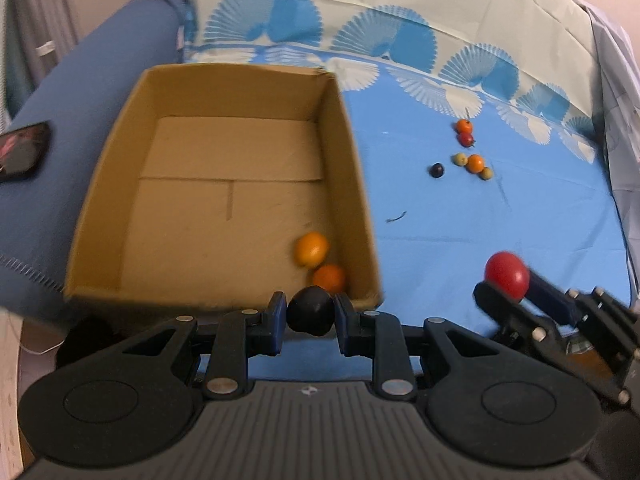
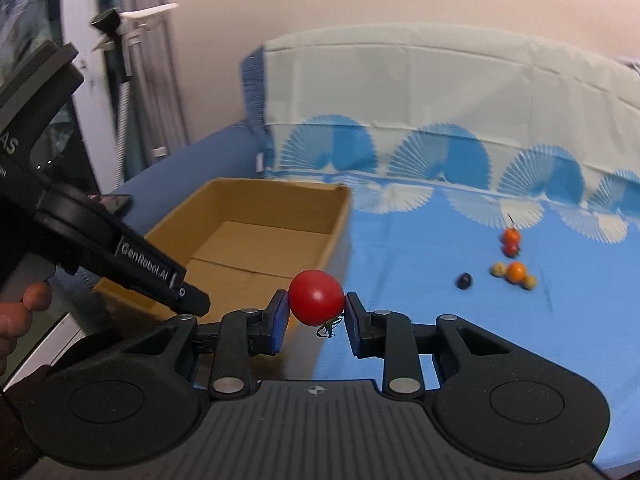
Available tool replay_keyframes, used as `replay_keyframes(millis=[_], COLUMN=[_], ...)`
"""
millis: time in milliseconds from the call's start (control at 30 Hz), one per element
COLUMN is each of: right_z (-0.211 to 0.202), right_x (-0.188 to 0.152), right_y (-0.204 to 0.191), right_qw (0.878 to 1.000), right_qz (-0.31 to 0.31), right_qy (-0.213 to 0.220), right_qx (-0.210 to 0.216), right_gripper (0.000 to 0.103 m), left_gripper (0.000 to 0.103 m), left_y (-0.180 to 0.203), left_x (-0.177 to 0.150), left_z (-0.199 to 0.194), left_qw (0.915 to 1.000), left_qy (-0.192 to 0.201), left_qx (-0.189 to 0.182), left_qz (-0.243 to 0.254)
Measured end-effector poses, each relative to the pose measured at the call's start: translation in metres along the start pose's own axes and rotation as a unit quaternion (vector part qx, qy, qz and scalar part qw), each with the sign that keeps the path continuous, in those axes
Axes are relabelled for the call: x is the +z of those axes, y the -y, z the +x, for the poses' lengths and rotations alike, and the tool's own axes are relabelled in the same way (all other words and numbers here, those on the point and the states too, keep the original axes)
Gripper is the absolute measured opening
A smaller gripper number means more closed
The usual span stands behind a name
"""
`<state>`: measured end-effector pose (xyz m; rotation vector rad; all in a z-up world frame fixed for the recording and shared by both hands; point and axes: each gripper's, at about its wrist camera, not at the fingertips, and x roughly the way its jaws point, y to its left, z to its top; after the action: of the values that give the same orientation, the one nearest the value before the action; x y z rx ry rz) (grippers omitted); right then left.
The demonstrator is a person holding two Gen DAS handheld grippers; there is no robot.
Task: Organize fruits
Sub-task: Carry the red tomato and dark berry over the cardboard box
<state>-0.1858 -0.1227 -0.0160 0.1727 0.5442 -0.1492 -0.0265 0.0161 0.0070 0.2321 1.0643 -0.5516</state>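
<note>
The left gripper (image 1: 311, 316) pinches a dark plum (image 1: 310, 315) at the near rim of the cardboard box (image 1: 224, 92), with two orange fruits (image 1: 320, 266) just beyond it inside. To its right, the right gripper (image 2: 316, 316) clamps a red tomato (image 2: 316, 297). Farther ahead of both, loose fruits (image 2: 512, 270) lie clustered on the blue cloth (image 2: 420, 288).
</note>
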Motion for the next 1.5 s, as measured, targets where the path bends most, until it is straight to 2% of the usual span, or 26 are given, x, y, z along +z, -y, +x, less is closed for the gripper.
replay_keyframes(millis=[167,333,667,1500], right_z=[-0.013,-0.02,-0.024,-0.02], right_x=[-0.005,-0.007,-0.006,-0.005], right_y=[-0.026,-0.043,-0.056,-0.056], right_qw=[1.0,0.999,0.998,0.998], right_qz=[-0.017,-0.036,-0.053,-0.059], right_qy=[0.004,0.006,0.006,0.002], right_qx=[0.009,0.016,0.015,0.017], right_gripper=[0.031,0.031,0.031,0.031], left_gripper=[0.028,0.028,0.028,0.028], left_y=[-0.024,-0.039,-0.049,-0.054], left_x=[-0.029,-0.045,-0.046,-0.042], left_z=[-0.019,-0.03,-0.033,-0.03], left_qw=[0.9997,0.9993,0.9985,0.998], left_qy=[0.009,0.019,0.027,0.026], left_qx=[0.006,0.007,-0.002,0.0], left_qz=[-0.02,-0.033,-0.047,-0.058])
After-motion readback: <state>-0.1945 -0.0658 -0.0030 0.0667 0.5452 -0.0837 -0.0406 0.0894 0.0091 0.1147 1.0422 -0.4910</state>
